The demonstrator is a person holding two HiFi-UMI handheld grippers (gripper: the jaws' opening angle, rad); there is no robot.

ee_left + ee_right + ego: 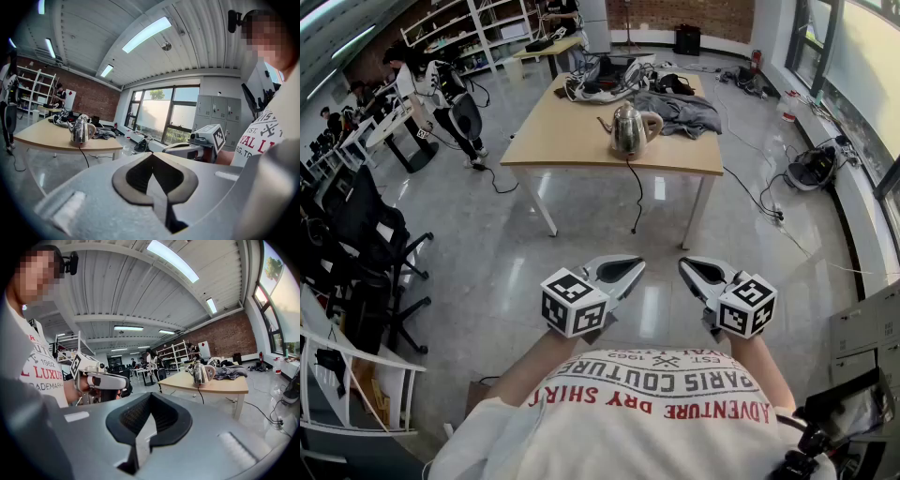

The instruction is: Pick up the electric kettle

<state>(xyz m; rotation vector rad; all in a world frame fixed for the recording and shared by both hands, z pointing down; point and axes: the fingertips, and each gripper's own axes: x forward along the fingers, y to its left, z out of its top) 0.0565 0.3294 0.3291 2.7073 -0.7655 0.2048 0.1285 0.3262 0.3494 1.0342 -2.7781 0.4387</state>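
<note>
Shiny steel electric kettle [629, 129], tan wooden surface [562, 142]. Left gripper [628, 269], right gripper [691, 269]: jaws clenched, empty. Risk: trailing black cord [635, 192] snags lift.

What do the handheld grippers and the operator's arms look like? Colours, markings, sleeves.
Left gripper and right gripper: light grey tongs with a dark padded lining. Each carries a white cube with black square markers. The person wears a white short-sleeved T-shirt with red and dark lettering.
</note>
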